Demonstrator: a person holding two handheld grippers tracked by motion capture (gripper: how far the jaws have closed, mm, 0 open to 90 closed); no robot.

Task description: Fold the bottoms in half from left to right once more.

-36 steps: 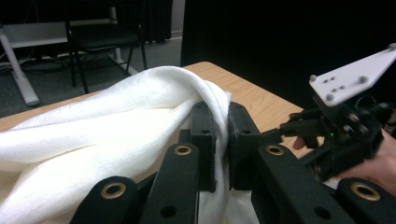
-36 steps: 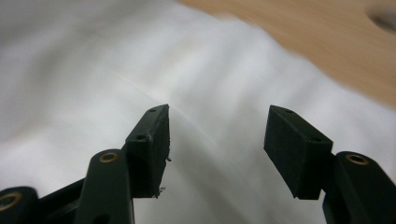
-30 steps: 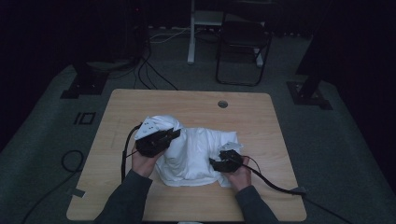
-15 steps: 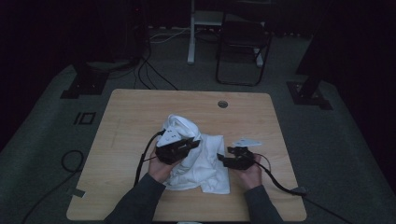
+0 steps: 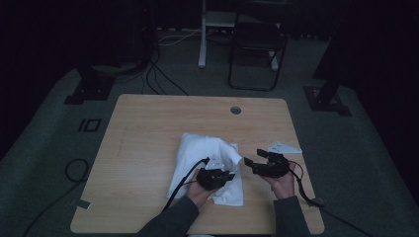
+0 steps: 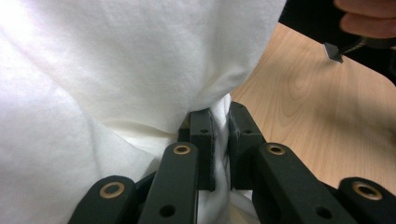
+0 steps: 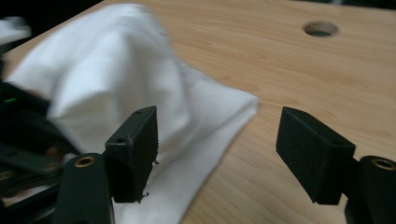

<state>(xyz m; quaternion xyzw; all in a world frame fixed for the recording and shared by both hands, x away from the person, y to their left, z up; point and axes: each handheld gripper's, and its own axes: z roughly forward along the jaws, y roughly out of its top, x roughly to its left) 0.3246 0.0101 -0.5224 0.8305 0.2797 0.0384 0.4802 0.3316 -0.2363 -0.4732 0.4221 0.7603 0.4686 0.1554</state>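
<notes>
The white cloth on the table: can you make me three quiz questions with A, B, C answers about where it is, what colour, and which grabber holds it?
1. Where does the white cloth lie?
A. on the floor
B. on the wooden table
C. on the chair

2. What colour are the jaws of both grippers?
A. black
B. red
C. yellow

3. Which gripper is pinching the cloth?
A. the right gripper
B. both
C. the left gripper

Answers: 1 B, the cloth rests on the tabletop in the high view. 2 A, both gripper views show black jaws. 3 C, the left jaws squeeze a fold of cloth, while the right jaws stand wide apart with nothing gripped.
</notes>
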